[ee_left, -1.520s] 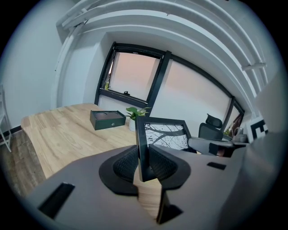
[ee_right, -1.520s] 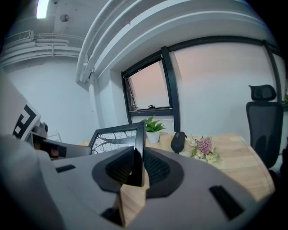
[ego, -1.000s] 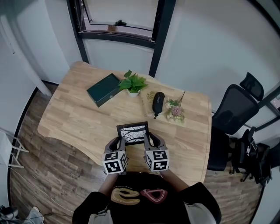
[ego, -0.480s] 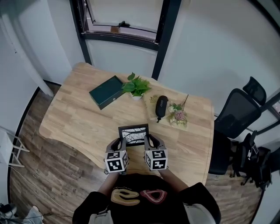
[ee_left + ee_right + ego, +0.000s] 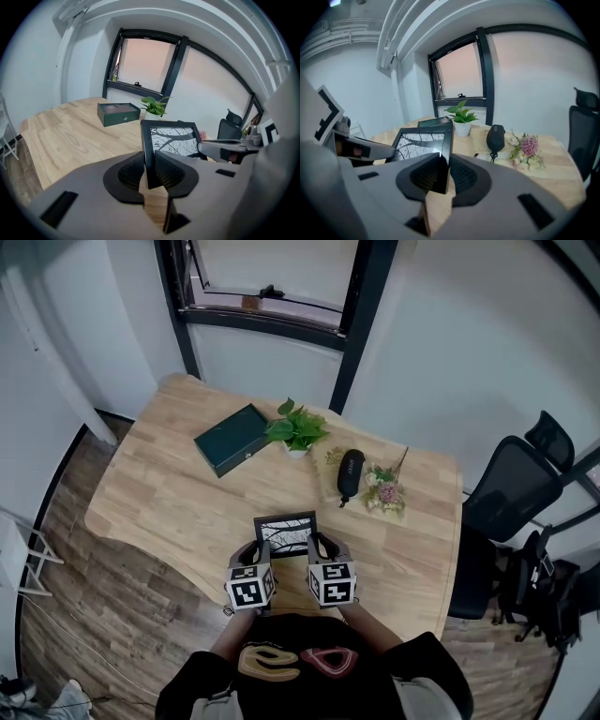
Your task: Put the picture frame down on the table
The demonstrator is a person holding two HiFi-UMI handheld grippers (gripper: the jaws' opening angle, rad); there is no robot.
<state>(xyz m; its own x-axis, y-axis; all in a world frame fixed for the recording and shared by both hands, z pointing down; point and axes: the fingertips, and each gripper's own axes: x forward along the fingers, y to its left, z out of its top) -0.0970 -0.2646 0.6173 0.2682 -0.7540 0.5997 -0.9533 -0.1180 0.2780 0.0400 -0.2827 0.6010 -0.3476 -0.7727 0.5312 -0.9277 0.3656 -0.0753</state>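
The task looks unfinished. The black rectangular picture frame with a black-and-white print of bare branches (image 5: 286,532) hangs over the near edge of the light wooden desk (image 5: 169,493) and does not lie flat on it. I cannot tell whether its lower edge touches the wood. The left tongs (image 5: 150,169) pinch its left rail and the right tongs (image 5: 442,172) pinch its right rail, pads pressed on the moulding. The frame is tilted, with the print facing up. What remains, I judge, is lowering it flat and letting go.

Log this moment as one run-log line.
left gripper: shut on picture frame, left edge | right gripper: shut on right edge | pose: tilted, over table near side
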